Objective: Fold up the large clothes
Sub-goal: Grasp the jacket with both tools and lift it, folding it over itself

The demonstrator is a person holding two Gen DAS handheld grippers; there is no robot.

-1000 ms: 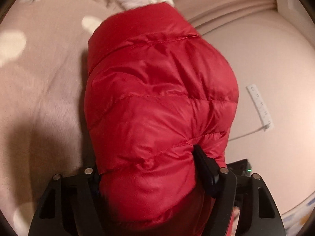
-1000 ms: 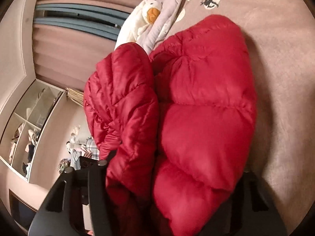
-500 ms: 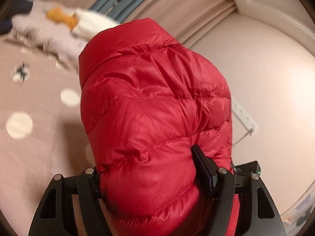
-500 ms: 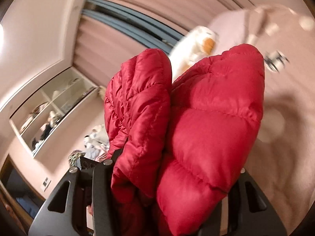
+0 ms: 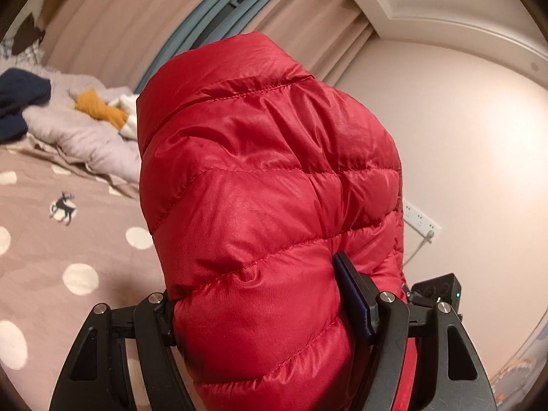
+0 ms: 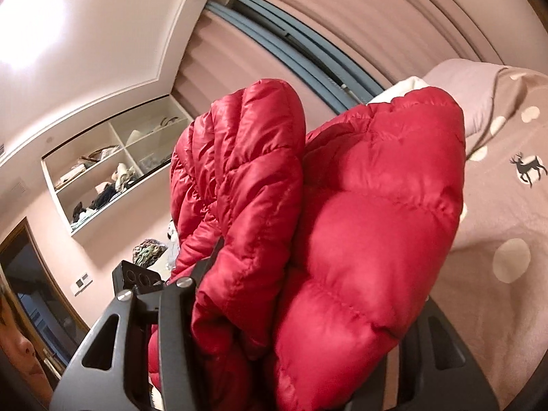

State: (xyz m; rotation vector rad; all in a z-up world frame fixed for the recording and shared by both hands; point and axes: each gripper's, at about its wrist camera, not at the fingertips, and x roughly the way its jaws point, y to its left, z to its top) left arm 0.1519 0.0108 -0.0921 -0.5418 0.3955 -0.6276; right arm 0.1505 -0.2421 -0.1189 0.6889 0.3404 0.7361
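Left wrist view: the left gripper [image 5: 270, 311] is clamped on a thick fold of the red jacket [image 5: 267, 205], its jaws held wide by the padding; the bundle fills the centre of the frame and hides the left pad, while the right pad presses into the fabric at lower right. Behind it, at left, lies the bed [image 5: 51, 257] with its spotted cover, a pillow [image 5: 85, 137] and a heap of clothes at upper left; curtains [image 5: 137, 27] run across the top, and a power strip [image 5: 419, 221] sits on the wall at right. Right wrist view: the right gripper [image 6: 298, 311] is likewise closed on the jacket [image 6: 359, 233], here as two puffy lobes rising side by side from between the jaws, which have just eased slightly wider without letting go. This view alone shows the wall shelves [image 6: 113, 167] at left, a door at lower left, and part of the person at the bottom left edge; only the left wrist view shows the power strip and the clothes heap. The jacket appears lifted clear of the bed, gathered at two points. Judged step: carrying or repositioning the garment in mid-air between folds. The next move probably calls for lowering it onto the bare cover, spreading it flat, and keeping both grips firm, since slippery quilted fabric may slide from the pads.
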